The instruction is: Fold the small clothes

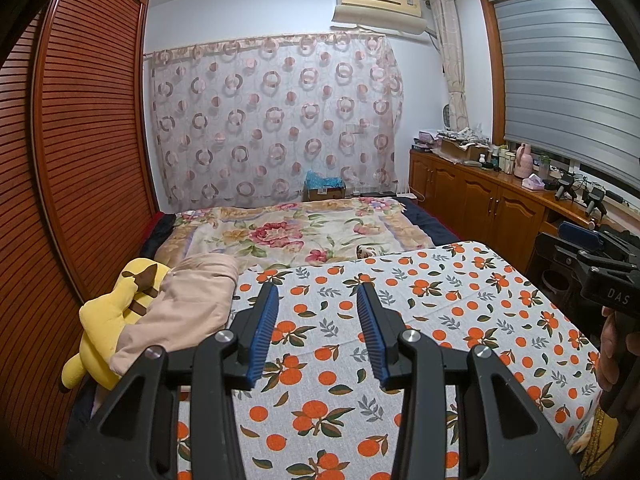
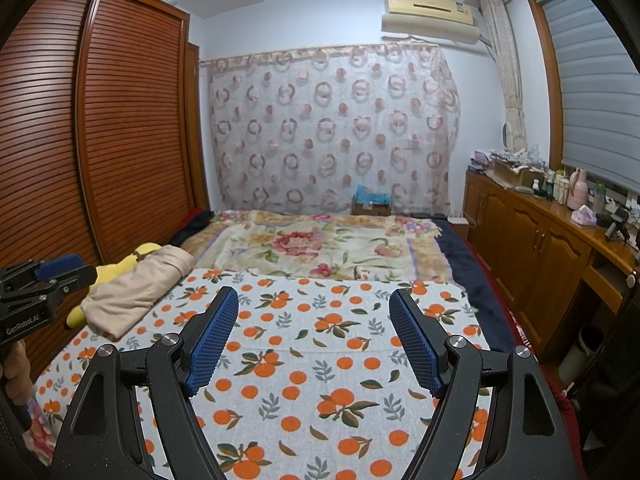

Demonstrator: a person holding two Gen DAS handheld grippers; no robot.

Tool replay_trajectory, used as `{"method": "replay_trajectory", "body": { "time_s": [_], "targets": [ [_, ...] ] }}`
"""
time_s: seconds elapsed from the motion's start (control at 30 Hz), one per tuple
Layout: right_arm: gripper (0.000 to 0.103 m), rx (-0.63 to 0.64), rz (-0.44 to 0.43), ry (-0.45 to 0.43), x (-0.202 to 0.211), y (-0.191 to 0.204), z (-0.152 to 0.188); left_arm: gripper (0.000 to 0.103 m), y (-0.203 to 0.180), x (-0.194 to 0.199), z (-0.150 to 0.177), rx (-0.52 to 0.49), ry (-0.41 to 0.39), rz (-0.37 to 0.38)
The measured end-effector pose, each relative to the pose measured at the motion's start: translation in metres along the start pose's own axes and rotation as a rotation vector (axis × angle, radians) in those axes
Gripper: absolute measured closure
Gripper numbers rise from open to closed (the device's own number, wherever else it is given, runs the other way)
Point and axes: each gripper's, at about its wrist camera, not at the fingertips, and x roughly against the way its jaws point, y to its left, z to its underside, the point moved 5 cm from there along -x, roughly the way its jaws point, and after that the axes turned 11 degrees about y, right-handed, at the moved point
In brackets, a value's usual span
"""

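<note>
A beige folded garment lies at the left edge of the orange-print cloth, partly over a yellow plush toy. It also shows in the right wrist view with the toy behind it. My left gripper is open and empty above the cloth, just right of the garment. My right gripper is open and empty over the middle of the cloth. The right gripper's body shows at the right edge of the left wrist view, and the left one at the left edge of the right wrist view.
A floral blanket covers the far bed. A slatted wooden wardrobe runs along the left. Wooden cabinets with bottles and boxes line the right wall. A patterned curtain hangs at the back.
</note>
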Motion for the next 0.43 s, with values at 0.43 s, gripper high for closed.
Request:
{"method": "replay_trajectory", "body": {
  "time_s": [0.43],
  "targets": [
    [0.023, 0.000, -0.001, -0.002, -0.0001, -0.0005, 0.0007, 0.062, 0.0000, 0.0021, -0.0014, -0.001, -0.001, -0.002]
  ]
}}
